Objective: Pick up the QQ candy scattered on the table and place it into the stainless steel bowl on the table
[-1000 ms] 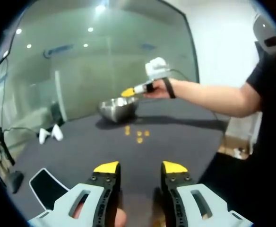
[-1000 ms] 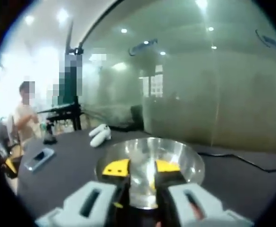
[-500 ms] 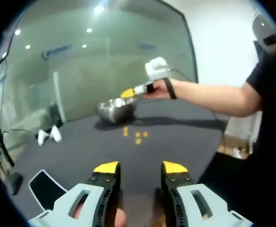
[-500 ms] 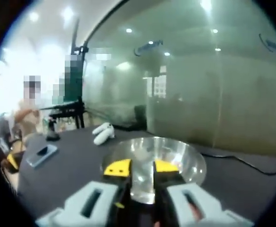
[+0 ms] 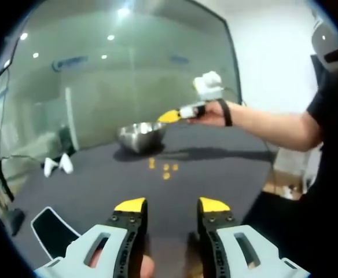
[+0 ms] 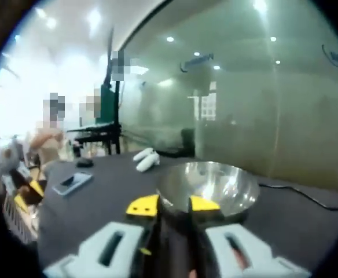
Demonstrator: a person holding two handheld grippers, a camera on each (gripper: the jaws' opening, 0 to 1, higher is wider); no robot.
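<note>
On dark tabletop [image 5: 215, 168]: round steel bowl [image 5: 141, 136] (shiny).

Both views are evenly lit from above by small ceiling spots, which repeat as bright dots of glare in the glass wall [image 5: 128, 75], while a washed-out white patch burns out the upper left of the right gripper view. The stainless steel bowl [image 6: 209, 185] carries soft highlights and casts a dim shadow on the dark table [image 5: 215, 174] toward the near edge. The right gripper view is smeared with motion blur, and fisheye bending curves straight lines near the edges of both.
</note>
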